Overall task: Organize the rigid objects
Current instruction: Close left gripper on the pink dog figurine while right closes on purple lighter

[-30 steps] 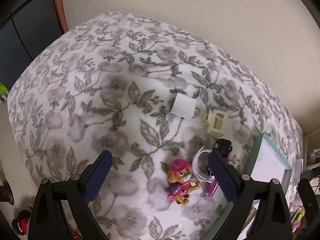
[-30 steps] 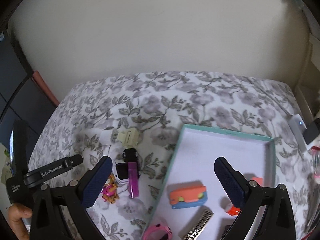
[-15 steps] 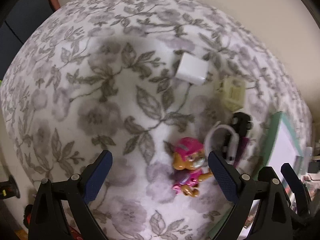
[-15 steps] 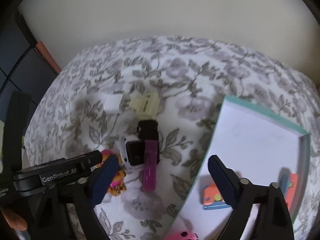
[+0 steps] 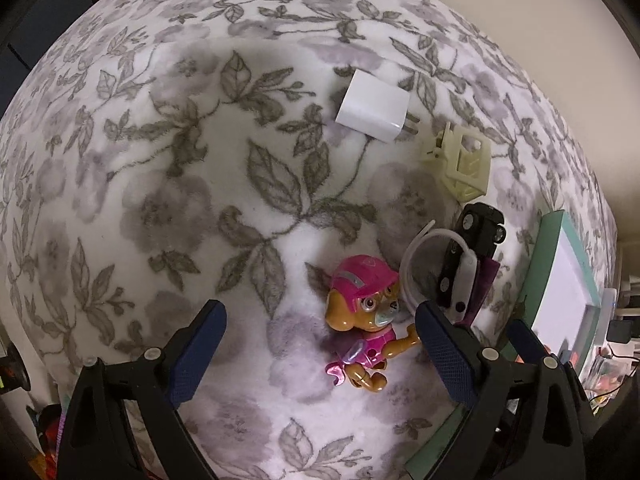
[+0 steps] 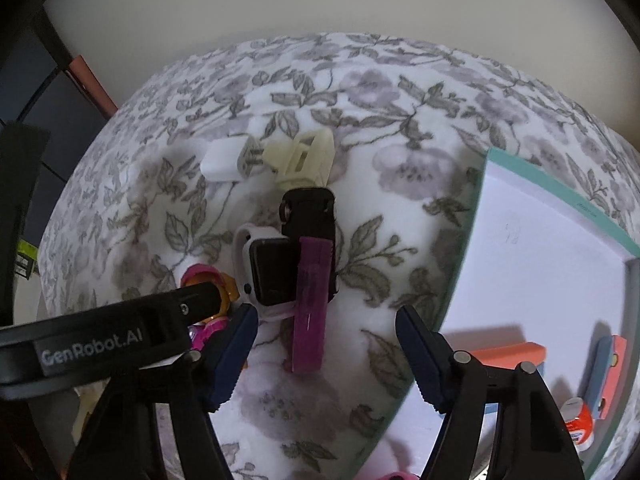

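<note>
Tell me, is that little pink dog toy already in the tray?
Not yet. The dog toy lies on the flowered blanket, outside the green-rimmed tray, between the fingers of the open left gripper.

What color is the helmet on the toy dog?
Pink helmet on the toy dog, clearest in the left wrist view.

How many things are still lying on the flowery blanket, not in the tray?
6, though some may be hidden: a toy puppy, white watch, purple strip, black clip, cream clip and white charger.
</note>
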